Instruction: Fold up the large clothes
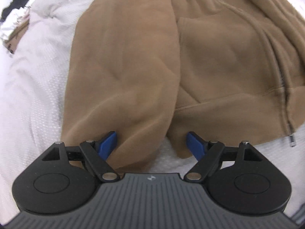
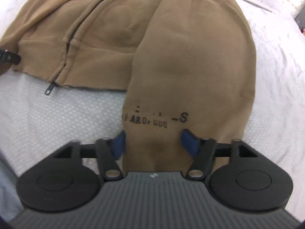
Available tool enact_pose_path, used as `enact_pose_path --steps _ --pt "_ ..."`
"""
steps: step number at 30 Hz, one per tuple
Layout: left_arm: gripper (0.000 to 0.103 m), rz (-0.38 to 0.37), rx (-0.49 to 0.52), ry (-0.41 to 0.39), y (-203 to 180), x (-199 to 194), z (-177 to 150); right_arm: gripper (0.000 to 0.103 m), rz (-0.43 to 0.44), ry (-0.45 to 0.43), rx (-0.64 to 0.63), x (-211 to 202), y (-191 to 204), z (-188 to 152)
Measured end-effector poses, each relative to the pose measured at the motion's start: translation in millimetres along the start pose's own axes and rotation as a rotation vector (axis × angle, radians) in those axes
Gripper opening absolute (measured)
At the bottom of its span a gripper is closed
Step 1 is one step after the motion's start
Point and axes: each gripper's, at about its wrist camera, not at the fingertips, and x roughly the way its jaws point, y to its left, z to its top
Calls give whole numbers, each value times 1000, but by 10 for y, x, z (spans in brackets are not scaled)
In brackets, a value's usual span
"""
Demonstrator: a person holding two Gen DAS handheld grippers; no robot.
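A tan zip-up hoodie [image 1: 219,61] lies front up on a white bedcover [image 1: 32,95]. My left gripper [image 1: 151,146] is open, its blue pads [image 1: 108,143] astride the cuff end of one sleeve [image 1: 122,80] that lies along the body. My right gripper [image 2: 152,143] is open, its blue pads [image 2: 187,143] either side of the other sleeve [image 2: 190,66] just below black printed lettering [image 2: 154,119]. The hoodie's body [image 2: 95,28], hem and zipper pull [image 2: 48,89] lie to the left in the right wrist view.
The textured white bedcover [image 2: 57,118] spreads all around the hoodie. A dark item [image 1: 13,3] lies at the far left. The left gripper's black edge [image 2: 9,57] shows at the hoodie's hem in the right wrist view.
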Motion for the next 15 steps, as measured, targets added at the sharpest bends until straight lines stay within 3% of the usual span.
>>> enact_pose_path --steps 1,2,3,5,6,9,15 --pt "82 13 11 -9 4 4 -17 41 4 -9 8 -23 -50 -13" --pt "75 26 18 -18 12 -1 -35 28 5 -17 20 -54 -98 -5" --pt "56 41 23 -22 33 -11 -54 21 11 -22 34 -88 -154 2" --pt "33 88 25 -28 152 -68 -38 16 13 -29 58 -196 -297 3" --pt "21 71 24 -38 224 -123 -30 15 12 -37 61 -262 -377 16" --pt "11 75 -37 -78 574 -298 64 13 -4 -68 81 -505 -723 118" --pt "9 134 -235 -207 1446 -763 439 13 -139 -168 162 -948 -1650 477"
